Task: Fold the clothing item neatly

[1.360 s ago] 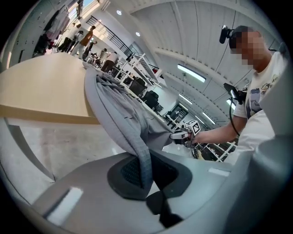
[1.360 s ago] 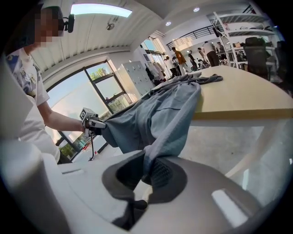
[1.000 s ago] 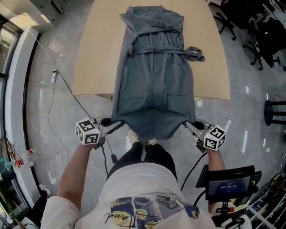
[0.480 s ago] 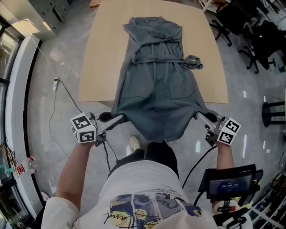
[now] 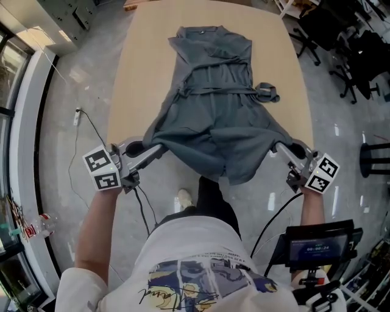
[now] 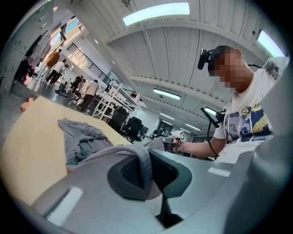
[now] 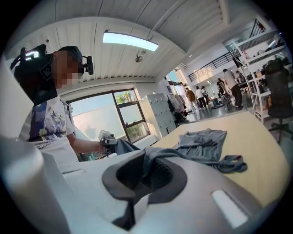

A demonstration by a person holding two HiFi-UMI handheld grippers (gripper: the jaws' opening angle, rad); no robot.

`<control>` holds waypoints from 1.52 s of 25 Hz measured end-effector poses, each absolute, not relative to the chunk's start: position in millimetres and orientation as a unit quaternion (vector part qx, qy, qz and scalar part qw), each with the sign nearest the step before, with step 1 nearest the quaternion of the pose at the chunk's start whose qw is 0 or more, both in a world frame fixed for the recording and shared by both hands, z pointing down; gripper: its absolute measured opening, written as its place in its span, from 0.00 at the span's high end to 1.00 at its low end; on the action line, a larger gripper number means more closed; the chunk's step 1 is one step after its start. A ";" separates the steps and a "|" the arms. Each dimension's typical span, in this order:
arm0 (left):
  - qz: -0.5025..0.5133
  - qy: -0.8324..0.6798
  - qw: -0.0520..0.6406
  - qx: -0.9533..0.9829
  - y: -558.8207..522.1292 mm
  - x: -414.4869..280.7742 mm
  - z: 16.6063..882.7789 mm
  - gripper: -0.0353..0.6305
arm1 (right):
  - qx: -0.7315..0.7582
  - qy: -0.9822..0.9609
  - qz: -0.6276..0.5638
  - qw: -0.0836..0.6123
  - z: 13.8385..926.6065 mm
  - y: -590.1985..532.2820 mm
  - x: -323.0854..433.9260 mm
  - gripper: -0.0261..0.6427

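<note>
Grey dress (image 5: 213, 103) — hem clamped by left gripper (image 5: 159, 148) and right gripper (image 5: 275, 146); sagging middle hides table (image 5: 134, 73) edge.

Light wood tabletop (image 5: 137, 73) with rounded corners, mid-room. Grey polished floor (image 5: 67, 79) all round it, with glare spots. Left of the tabletop: white plug strip (image 5: 76, 116) with cables on the floor, then a white window frame (image 5: 24, 116) along the room's edge, and a plastic bottle (image 5: 38, 214) by that frame. Right of the tabletop: a cluster of black office chairs (image 5: 359, 49) and a black stool (image 5: 375, 149). Past the tabletop: white shelving racks (image 7: 257, 45), white lockers (image 7: 158, 112), a black-framed window (image 7: 127, 114) with daylight, and several people (image 6: 56, 68) standing far off. Above the tabletop: white ribbed ceiling (image 6: 192, 50), long strip lights (image 6: 155, 13) on.
</note>
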State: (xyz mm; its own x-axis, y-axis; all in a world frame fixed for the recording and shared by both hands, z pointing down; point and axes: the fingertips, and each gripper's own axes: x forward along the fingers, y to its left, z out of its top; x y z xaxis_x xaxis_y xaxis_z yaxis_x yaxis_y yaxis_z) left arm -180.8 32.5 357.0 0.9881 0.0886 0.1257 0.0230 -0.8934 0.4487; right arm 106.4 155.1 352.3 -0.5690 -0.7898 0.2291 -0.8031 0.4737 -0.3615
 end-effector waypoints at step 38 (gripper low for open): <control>0.077 -0.048 0.213 0.973 -251.1 -17.4 347.8 0.93 | 0.409 -0.892 0.189 0.023 354.2 -141.5 277.9 0.95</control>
State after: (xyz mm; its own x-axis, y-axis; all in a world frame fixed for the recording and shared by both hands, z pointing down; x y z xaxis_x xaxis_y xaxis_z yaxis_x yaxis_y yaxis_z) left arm -17.4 -251.1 347.8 0.9835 -0.0609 0.1704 -0.1265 -0.9048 0.4065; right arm 277.9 -141.5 354.2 -0.6644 -0.7214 0.1955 -0.7386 0.5937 -0.3193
